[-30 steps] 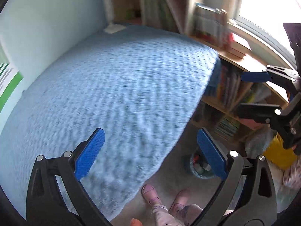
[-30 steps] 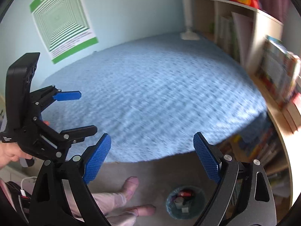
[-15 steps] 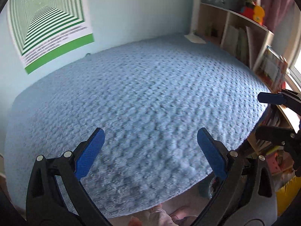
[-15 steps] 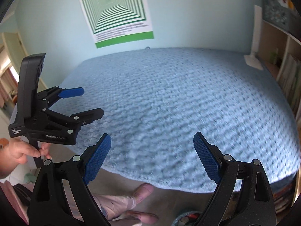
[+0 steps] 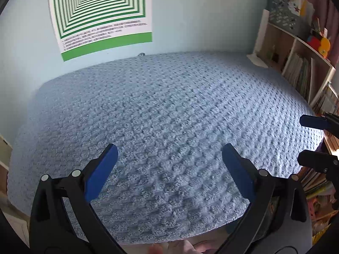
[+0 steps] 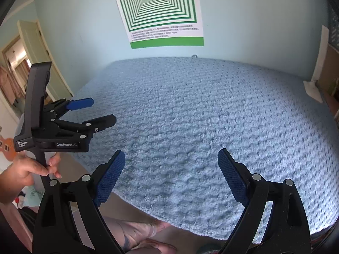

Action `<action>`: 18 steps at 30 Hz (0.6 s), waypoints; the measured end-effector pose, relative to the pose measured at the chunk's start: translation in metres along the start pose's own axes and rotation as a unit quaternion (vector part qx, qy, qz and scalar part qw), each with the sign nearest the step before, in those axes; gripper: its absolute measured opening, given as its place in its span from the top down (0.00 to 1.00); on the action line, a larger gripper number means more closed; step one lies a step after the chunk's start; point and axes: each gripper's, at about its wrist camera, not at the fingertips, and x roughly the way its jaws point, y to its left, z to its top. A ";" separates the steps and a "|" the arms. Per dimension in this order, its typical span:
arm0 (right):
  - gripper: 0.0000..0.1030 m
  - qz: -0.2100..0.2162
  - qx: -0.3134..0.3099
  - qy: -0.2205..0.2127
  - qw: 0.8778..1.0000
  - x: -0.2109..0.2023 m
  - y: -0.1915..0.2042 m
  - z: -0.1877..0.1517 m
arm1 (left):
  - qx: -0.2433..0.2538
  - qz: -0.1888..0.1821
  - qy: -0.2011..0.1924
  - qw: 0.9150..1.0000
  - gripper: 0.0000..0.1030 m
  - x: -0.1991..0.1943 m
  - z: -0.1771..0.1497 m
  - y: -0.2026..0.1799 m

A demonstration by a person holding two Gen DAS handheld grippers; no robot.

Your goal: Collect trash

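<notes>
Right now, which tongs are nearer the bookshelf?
Right. The right tongs are at the edge of the bed beside the bookshelf; the left tongs are at the bed's opposite edge, on the door side.

The black plastic left hand-held gripper (image 6: 103, 112), seen from the right wrist camera, carries white lettering "GenRobot.AI" on its body and a small "Data Acquisition System" label on its upright handle. The green-and-white striped wall poster (image 6: 161, 12) bears text lines too small to read.
</notes>
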 end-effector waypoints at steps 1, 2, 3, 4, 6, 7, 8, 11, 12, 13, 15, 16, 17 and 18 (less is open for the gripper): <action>0.14 0.002 -0.002 0.001 1.000 0.002 0.002 0.002 | -0.008 0.002 -0.001 1.000 0.07 0.000 0.000 0.005; 0.14 0.003 -0.004 0.001 1.000 0.004 0.004 0.005 | -0.015 0.005 -0.002 1.000 0.07 0.001 0.000 0.010; 0.14 0.004 -0.007 0.001 1.000 0.006 0.005 0.007 | -0.020 0.006 -0.002 1.000 0.07 0.001 0.000 0.013; 0.14 0.004 -0.009 0.001 1.000 0.009 0.007 0.009 | -0.023 0.010 -0.004 1.000 0.07 0.001 0.000 0.017; 0.14 0.006 -0.014 0.000 1.000 0.012 0.010 0.014 | -0.025 0.022 -0.009 0.999 0.07 0.001 0.000 0.022; 0.14 0.005 -0.016 -0.001 1.000 0.013 0.010 0.015 | -0.025 0.026 -0.013 0.999 0.07 0.001 0.000 0.024; 0.14 0.006 -0.018 -0.002 1.000 0.014 0.011 0.017 | -0.027 0.031 -0.017 0.999 0.07 0.000 0.000 0.027; 0.14 0.008 -0.020 -0.005 1.000 0.018 0.012 0.024 | -0.037 0.036 -0.013 0.999 0.07 0.004 0.002 0.034; 0.14 0.009 -0.020 -0.005 1.000 0.019 0.012 0.025 | -0.043 0.037 -0.012 0.998 0.07 0.005 0.002 0.037; 0.14 0.010 -0.020 -0.006 1.000 0.021 0.012 0.027 | -0.047 0.038 -0.012 0.998 0.07 0.007 0.003 0.040; 0.14 0.011 -0.022 -0.007 1.000 0.024 0.012 0.031 | -0.053 0.040 -0.013 0.998 0.07 0.009 0.003 0.045; 0.14 0.011 -0.023 -0.007 1.000 0.025 0.012 0.032 | -0.053 0.042 -0.014 0.998 0.07 0.010 0.003 0.047; 0.14 0.011 -0.024 -0.006 1.000 0.027 0.012 0.034 | -0.052 0.047 -0.015 0.997 0.07 0.011 0.004 0.048; 0.14 0.011 -0.024 -0.006 1.000 0.028 0.012 0.035 | -0.052 0.054 -0.016 0.997 0.07 0.011 0.004 0.050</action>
